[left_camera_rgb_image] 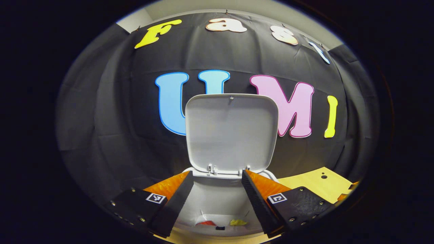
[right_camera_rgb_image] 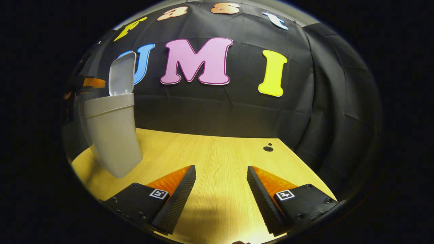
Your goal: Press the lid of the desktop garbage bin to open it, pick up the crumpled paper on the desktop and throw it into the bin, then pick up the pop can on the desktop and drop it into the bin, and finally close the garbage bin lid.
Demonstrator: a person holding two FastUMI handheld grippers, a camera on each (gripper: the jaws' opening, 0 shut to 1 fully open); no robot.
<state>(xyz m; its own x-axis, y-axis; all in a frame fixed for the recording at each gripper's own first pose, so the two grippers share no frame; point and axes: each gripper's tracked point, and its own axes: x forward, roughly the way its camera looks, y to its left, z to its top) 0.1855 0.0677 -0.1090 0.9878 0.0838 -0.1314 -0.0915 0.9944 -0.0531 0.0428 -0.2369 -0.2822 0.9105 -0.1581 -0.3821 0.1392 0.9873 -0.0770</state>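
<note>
In the left gripper view we looked straight down the left gripper [left_camera_rgb_image: 217,200], whose fingers stood well apart with nothing between them. It hung over the mouth of the garbage bin [left_camera_rgb_image: 217,203], and the bin's lid [left_camera_rgb_image: 231,134] stood upright behind the opening, hinged at the far rim. Deep inside the bin we could make out a red-and-white shape [left_camera_rgb_image: 206,222] at the bottom left and a small yellow scrap [left_camera_rgb_image: 238,222] to its right; we could not tell for certain what either was. To the right of the bin a corner of the wooden desktop [left_camera_rgb_image: 315,184] showed.

In the right gripper view we saw the same bin [right_camera_rgb_image: 110,135] from the side, standing at the left edge of the desktop [right_camera_rgb_image: 220,159], its lid [right_camera_rgb_image: 121,74] raised. Its inside was hidden from this angle. Farther right, the right gripper [right_camera_rgb_image: 221,196] hovered low over bare wood, well apart from the bin, its fingers also spread wide and holding nothing. Two small dark holes [right_camera_rgb_image: 268,148] marked the desktop near the far right corner.
</note>
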